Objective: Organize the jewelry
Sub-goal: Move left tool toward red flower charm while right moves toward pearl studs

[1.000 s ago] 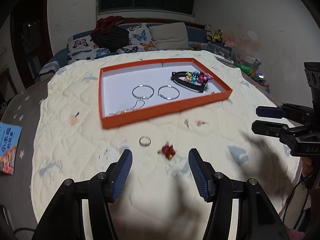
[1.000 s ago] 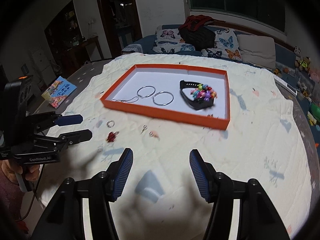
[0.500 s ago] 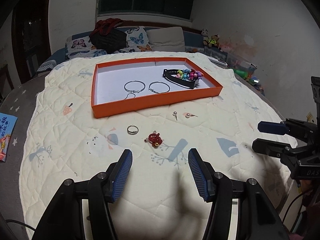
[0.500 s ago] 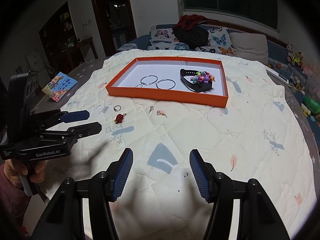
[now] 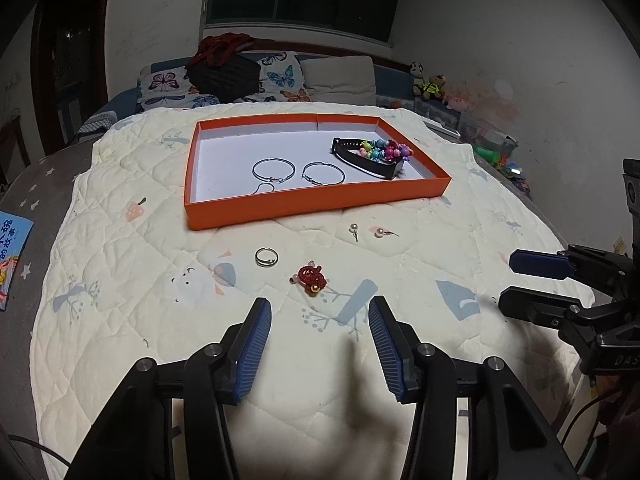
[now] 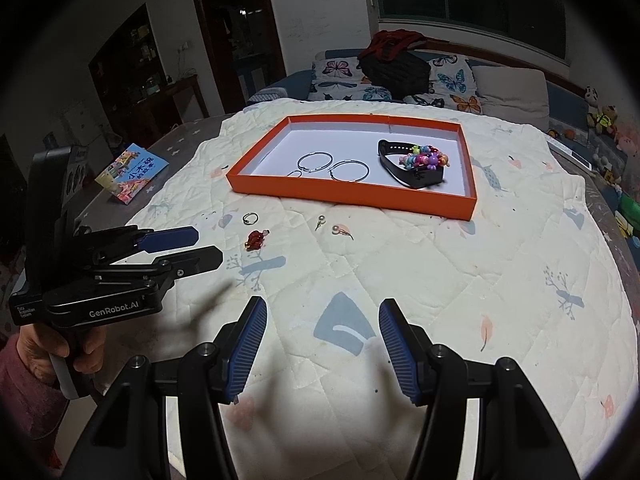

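Note:
An orange tray (image 5: 312, 204) lies on the quilt. It holds two silver hoop earrings (image 5: 274, 170) (image 5: 323, 173) and a black band with coloured beads (image 5: 384, 152). On the quilt in front of the tray lie a small silver ring (image 5: 266, 257), a red knot charm (image 5: 310, 278) and two pearl studs (image 5: 353, 229) (image 5: 380, 233). My left gripper (image 5: 318, 308) hovers just short of the red charm; its jaws are closing with nothing between them. My right gripper (image 6: 323, 308) stands open and empty over bare quilt, farther right, seen from the left wrist as the right gripper (image 5: 510, 283).
A picture book (image 6: 132, 172) lies off the quilt at the left. Butterfly pillows and a black bag (image 5: 228, 76) fill the back, toys (image 5: 432, 84) the right wall. The quilt's edge drops off near the right gripper. A hand (image 6: 52, 352) holds the left gripper.
The left jaws have come slightly closer together. Both views have pulled back a little, so the tray and loose pieces sit farther off; the earlier blur has gone.

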`<state>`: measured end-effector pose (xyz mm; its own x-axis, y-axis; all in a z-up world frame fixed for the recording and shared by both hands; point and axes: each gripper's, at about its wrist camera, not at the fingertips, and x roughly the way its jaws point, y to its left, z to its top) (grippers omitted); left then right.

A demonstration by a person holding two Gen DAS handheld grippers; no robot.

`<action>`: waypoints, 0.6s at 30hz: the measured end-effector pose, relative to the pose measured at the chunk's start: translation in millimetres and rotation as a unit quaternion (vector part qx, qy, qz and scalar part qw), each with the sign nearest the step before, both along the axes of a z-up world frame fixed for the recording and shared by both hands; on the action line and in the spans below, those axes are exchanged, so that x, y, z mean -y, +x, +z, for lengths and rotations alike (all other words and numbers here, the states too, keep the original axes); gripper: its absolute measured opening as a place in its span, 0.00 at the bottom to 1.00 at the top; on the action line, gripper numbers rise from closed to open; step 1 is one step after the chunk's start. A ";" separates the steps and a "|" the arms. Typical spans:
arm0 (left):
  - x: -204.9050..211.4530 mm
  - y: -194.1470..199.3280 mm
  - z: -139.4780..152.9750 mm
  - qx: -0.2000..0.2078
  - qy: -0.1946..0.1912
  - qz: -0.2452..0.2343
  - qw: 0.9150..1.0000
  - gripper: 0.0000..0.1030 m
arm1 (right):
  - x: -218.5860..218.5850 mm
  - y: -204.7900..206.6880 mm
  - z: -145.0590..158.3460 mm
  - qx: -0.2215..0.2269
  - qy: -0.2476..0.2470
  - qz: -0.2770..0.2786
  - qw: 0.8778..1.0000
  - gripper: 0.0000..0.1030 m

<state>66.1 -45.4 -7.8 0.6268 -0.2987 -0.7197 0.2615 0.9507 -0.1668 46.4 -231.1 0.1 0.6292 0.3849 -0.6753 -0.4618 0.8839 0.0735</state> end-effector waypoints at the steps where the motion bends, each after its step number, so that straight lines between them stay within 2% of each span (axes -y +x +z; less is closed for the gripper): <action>1: 1.2 2.0 -0.6 -0.001 0.002 0.000 1.000 0.50 | -1.1 2.3 -1.0 -0.002 -0.003 0.004 1.000 0.62; 11: 10.1 30.0 -8.3 -0.017 0.002 -0.005 1.000 0.49 | -7.6 39.7 -8.5 -0.023 -0.013 0.030 0.999 0.44; 18: 11.6 49.5 -16.1 -0.033 0.001 -0.005 0.999 0.49 | -17.5 70.2 -13.7 -0.030 -0.029 0.062 0.997 0.43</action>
